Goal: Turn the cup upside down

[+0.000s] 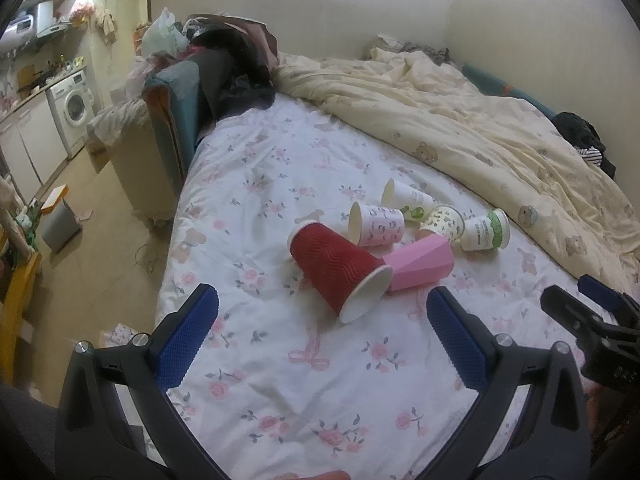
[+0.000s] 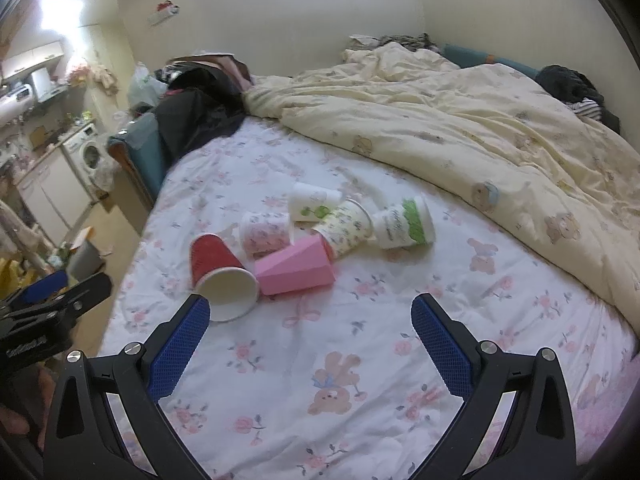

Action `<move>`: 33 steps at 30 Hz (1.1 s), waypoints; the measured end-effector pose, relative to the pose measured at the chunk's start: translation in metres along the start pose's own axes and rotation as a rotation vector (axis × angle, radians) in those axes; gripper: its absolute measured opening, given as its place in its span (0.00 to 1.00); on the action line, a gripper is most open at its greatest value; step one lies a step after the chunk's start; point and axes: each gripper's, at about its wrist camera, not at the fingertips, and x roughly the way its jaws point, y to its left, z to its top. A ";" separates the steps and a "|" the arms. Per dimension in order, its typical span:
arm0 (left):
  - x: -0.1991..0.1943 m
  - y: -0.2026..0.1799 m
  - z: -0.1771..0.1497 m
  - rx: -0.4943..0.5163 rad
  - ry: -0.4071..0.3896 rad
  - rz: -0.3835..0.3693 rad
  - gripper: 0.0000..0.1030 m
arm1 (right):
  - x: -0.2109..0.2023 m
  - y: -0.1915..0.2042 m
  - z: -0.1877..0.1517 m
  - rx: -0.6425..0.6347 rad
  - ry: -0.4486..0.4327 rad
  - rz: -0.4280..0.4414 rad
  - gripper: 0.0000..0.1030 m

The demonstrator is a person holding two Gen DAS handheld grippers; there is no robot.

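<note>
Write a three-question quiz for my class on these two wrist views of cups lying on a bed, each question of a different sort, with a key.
1. True or false: the red cup stands upright on the floral bedsheet.
2. Multiple choice: what touches the red cup's side near its rim? A) the yellow duvet B) the pink cup C) the left gripper
3. Fill in: counting every cup on the bed, there are ___ cups.

Key
1. False; it lies on its side, mouth towards the cameras.
2. B
3. Six; all are tipped over, and both the left gripper and the right gripper are open and empty.
</note>
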 end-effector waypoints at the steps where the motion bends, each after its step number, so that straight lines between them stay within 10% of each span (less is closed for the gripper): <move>1: 0.001 0.000 0.004 -0.002 0.003 0.000 1.00 | 0.000 0.001 0.003 -0.014 0.000 0.001 1.00; 10: 0.023 -0.005 0.033 0.029 0.029 -0.017 1.00 | 0.017 -0.002 0.037 -0.034 0.025 -0.004 1.00; 19: 0.084 -0.001 0.047 0.049 0.163 0.007 1.00 | 0.092 -0.003 0.063 -0.220 0.236 0.004 1.00; 33: 0.134 0.026 0.030 -0.058 0.339 0.047 1.00 | 0.209 0.054 0.055 -1.003 0.578 0.170 0.98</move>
